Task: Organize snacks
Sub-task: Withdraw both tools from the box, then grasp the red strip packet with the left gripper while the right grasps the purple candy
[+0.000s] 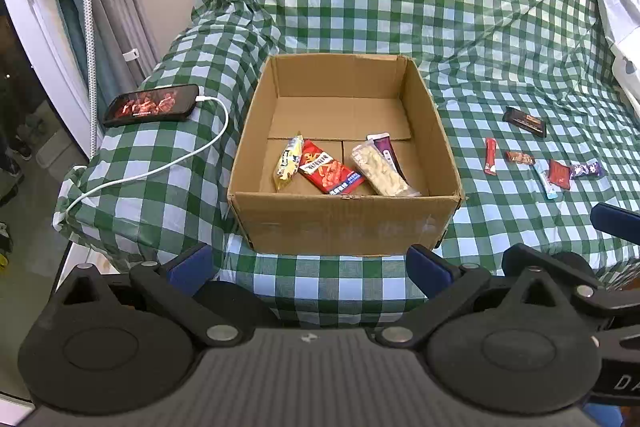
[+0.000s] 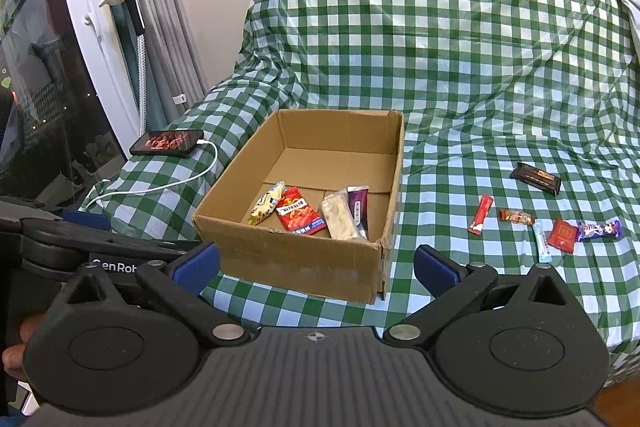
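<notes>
Snacks still loose, like the red stick (image 2: 481, 215), lie on the checked cover right of the box (image 2: 296, 267); my right tongs (image 2: 316, 265) are nearer than the left tongs (image 1: 308, 263). Both gape wide, empty.

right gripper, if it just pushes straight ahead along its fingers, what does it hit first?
Most likely the near wall of the cardboard box. The right gripper is open and empty, and that wall fills the gap between its fingers. Depth is unclear, so it may meet the checked cloth just before the box instead.
</notes>
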The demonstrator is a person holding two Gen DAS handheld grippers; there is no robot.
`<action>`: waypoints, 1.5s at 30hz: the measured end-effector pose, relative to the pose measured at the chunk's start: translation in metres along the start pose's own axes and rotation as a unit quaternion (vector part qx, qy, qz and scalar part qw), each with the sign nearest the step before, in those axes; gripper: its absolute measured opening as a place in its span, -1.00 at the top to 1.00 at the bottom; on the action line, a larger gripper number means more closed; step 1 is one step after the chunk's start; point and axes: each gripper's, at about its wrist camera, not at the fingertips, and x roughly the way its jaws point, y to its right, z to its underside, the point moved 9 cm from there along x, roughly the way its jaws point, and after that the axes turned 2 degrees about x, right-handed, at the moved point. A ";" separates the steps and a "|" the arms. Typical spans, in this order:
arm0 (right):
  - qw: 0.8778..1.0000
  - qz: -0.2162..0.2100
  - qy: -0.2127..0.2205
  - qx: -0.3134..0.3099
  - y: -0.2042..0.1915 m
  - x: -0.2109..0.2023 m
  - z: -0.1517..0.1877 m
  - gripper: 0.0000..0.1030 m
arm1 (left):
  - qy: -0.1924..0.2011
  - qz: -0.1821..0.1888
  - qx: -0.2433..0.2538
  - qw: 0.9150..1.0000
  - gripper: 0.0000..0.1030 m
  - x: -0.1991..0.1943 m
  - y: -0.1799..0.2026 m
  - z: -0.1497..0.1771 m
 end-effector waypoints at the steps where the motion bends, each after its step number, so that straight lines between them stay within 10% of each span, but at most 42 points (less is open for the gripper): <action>1: 1.000 0.000 -0.002 0.001 0.001 0.001 0.001 -0.98 | -0.002 0.000 0.000 1.000 -0.99 0.001 0.001 0.000; 25: 0.992 0.076 0.015 0.103 0.125 0.013 -0.002 -0.98 | -0.044 0.022 0.079 0.996 -0.99 0.049 0.095 -0.038; 45: 0.938 0.230 0.013 0.260 0.362 0.073 0.016 -0.98 | -0.088 0.096 0.165 0.978 -0.99 0.197 0.288 -0.122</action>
